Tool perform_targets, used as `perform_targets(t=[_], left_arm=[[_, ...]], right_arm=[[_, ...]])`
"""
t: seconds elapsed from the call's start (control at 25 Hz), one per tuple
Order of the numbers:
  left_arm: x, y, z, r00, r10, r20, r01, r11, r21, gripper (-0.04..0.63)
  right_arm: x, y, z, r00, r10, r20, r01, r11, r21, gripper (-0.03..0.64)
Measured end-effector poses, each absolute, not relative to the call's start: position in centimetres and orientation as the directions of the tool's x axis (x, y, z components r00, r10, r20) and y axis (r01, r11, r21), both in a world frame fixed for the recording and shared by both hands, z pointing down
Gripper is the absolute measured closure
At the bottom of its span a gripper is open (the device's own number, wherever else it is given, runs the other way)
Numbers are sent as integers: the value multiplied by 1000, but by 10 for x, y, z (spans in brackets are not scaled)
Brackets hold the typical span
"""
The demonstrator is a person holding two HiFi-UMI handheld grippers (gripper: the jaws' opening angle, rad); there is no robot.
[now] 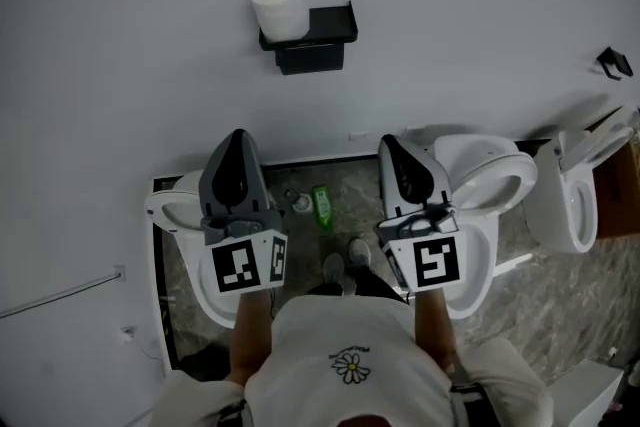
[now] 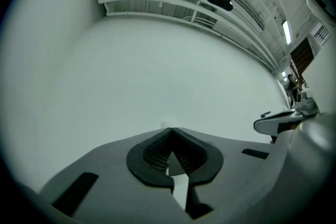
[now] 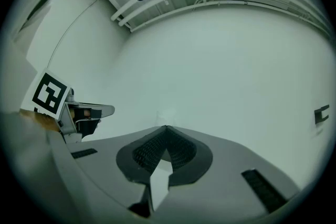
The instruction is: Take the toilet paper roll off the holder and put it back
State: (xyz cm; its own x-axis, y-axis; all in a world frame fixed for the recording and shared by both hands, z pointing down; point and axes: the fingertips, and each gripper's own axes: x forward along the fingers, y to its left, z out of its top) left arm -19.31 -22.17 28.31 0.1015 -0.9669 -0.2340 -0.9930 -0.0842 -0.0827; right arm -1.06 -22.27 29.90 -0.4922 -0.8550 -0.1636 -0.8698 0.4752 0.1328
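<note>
Toilet paper roll: standing upright on the left end of the black holder, up on the white wall — nothing is touching it
Holder: a dark shelf fixed to the wall with a boxy part below it; its right half is bare
Left gripper: clenched, pads pressed together at the tip with nothing between them; raised in front of the person, pointing at the wall, well below the roll and a little to its left
Right gripper: clenched and empty too — level with the left one, well apart from the holder, below it and to its right
Gripper views: each shows ridged pads meeting against plain white wall (and each catches the other gripper at the edge of its frame)
Toilets: three white ones along the foot of the wall, one partly behind the left gripper, one behind the right gripper, one at far right
Floor: grey marbled; a green bottle stands between the first two toilets
Person: white shirt with a daisy print, seen from above at the bottom of the head view
</note>
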Motion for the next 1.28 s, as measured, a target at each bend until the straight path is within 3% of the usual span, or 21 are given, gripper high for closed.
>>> perform_targets(t=[0.12,0.44,0.72,0.96,1.2,1.28], left_arm=[[-194,-221,284,58,-968,-243,-997,-44,-60,580],[-187,-225,281,17,-959,-282,-999,-3,-49,579],[-185,-239,284,52,-959,-279,-998,-55,3,574],[-179,-267,228,135,-924,-357,-990,-109,-91,469],[-174,-326,200,267,-908,-324,-963,-242,-116,262],[-176,-348,205,282,-915,-287,-959,-263,-106,227]], right_arm=[[-9,-225,294,-517,-828,-217,-856,503,120,607],[5,-236,297,-530,-823,-204,-848,511,140,607],[5,-242,298,-548,-815,-190,-836,531,136,607],[7,-249,290,-561,-802,-207,-828,546,127,607],[11,-253,290,-563,-799,-211,-826,552,114,607],[13,-255,289,-561,-800,-211,-827,550,115,607]])
